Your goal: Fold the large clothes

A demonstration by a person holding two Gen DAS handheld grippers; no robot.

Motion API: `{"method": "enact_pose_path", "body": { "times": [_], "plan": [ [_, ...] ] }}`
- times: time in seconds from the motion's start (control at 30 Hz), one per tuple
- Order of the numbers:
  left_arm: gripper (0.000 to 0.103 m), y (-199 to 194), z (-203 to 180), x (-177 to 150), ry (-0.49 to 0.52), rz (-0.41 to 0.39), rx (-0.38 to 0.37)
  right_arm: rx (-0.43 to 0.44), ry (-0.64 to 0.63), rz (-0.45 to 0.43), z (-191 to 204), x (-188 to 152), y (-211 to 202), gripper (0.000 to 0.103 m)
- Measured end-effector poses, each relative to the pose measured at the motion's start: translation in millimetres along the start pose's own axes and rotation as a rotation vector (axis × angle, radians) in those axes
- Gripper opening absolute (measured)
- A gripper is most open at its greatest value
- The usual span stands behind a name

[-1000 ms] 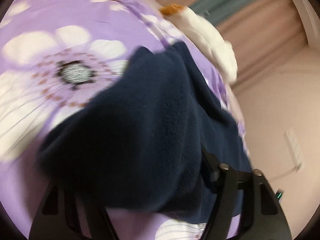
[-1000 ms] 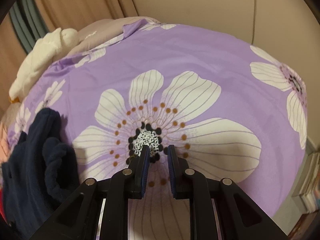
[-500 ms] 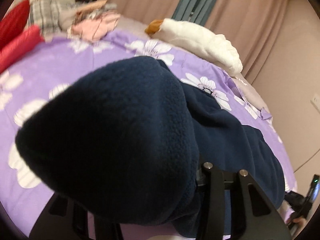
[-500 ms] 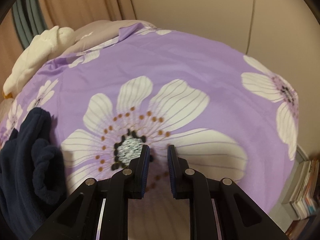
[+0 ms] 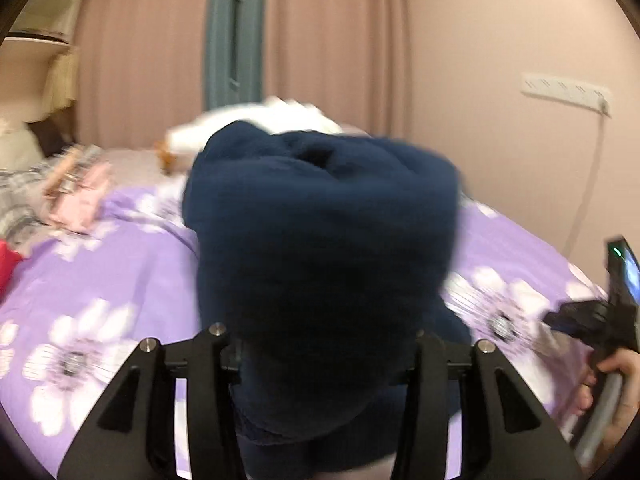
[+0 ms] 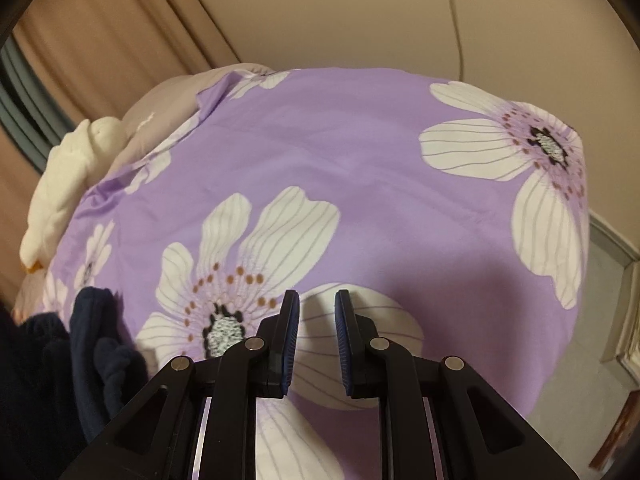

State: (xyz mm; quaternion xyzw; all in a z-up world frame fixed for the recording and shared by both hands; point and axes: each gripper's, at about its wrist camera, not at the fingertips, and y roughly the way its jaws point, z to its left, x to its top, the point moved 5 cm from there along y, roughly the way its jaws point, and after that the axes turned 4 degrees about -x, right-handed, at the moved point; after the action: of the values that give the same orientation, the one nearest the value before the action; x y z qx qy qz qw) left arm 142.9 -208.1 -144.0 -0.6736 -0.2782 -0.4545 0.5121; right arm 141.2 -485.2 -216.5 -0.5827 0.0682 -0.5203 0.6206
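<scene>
Navy fleece garment [image 5: 324, 264], thick and soft, bunched in a rounded heap between the fingers of the left tool [image 5: 320, 364], gripped and lifted above the bed [image 5: 120, 264] with smooth purple flowered cover. Right tool [image 6: 316, 340] nearly closed, holding nothing, over a white petal print.

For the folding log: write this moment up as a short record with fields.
surface: bed with purple flowered cover
garment: dark blue fleece, bunched up
left tongs: closed on the fleece, holding the bundle above the cover
right tongs: narrow gap, nothing between them, over a white flower
fold: not yet laid flat
also on bed: white plush toy, pink clothes
</scene>
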Motion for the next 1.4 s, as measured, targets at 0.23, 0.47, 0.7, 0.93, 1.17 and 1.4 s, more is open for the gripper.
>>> {"method": "enact_pose_path", "body": {
  "times": [0.23, 0.47, 0.7, 0.93, 1.17, 1.4],
  "plan": [
    [0.059, 27.1, -20.3, -34.7, -0.033, 0.114, -0.123, 0.018, -0.025, 0.037, 7.2, -0.7, 6.6, 0.029],
    [0.066, 20.0, -9.3, -24.3, -0.199, 0.155, -0.23, 0.026, -0.03, 0.041, 8.4, 0.2, 9.3, 0.039],
    [0.08, -5.5, -32.9, -13.7, -0.243, 0.178, -0.352, 0.029, -0.041, 0.044, 8.9, -0.6, 10.1, 0.042],
    [0.08, -22.7, -30.6, -10.7, -0.288, 0.177, -0.361, 0.039, -0.035, 0.049, 9.4, -3.7, 10.4, 0.046],
    [0.077, -26.4, -27.5, -11.8, -0.294, 0.169, -0.323, 0.038, -0.041, 0.047, 8.6, -4.6, 10.0, 0.047],
    [0.077, -64.5, -28.7, 7.1, -0.269, 0.073, -0.194, 0.012, -0.063, 0.036, 8.6, -5.2, 10.9, 0.047]
  ]
}}
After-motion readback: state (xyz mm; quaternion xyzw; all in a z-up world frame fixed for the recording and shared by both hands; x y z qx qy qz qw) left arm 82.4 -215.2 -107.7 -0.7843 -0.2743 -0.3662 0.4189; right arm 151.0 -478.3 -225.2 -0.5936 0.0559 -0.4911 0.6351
